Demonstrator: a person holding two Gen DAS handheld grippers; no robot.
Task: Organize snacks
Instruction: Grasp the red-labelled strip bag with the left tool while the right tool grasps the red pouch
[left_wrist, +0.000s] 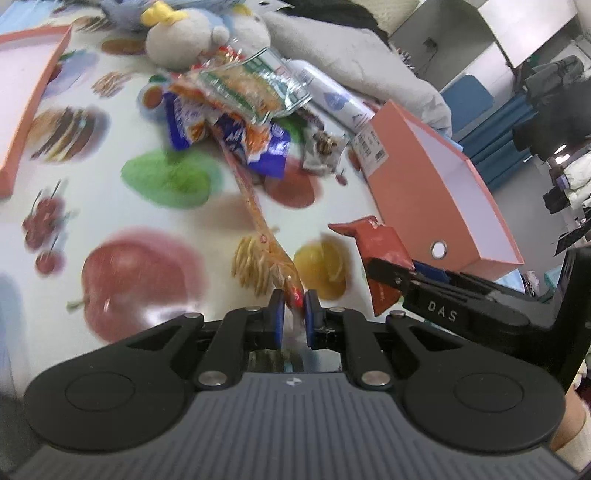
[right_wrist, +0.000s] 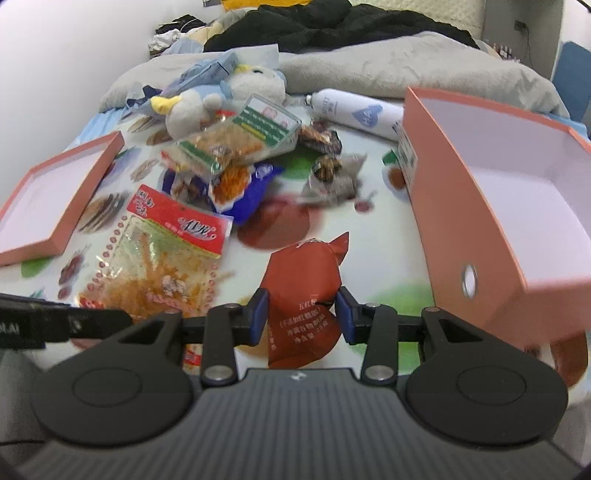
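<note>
My left gripper (left_wrist: 294, 301) is shut on the edge of a clear snack bag with a red header (right_wrist: 162, 251), seen edge-on in the left wrist view (left_wrist: 255, 206). My right gripper (right_wrist: 301, 308) is shut on a brown-red snack pouch (right_wrist: 306, 288), held above the table; the pouch also shows in the left wrist view (left_wrist: 380, 247). A pile of snack packets (right_wrist: 236, 155) lies further back on the fruit-print tablecloth (left_wrist: 110, 206). An open salmon-pink box (right_wrist: 517, 206) stands at the right, next to the pouch.
A salmon-pink box lid (right_wrist: 55, 199) lies at the left. Plush toys (right_wrist: 207, 99), a white bottle (right_wrist: 354, 110) and a grey blanket (right_wrist: 406, 62) sit behind the pile. Small dark snack packets (right_wrist: 328, 170) lie mid-table.
</note>
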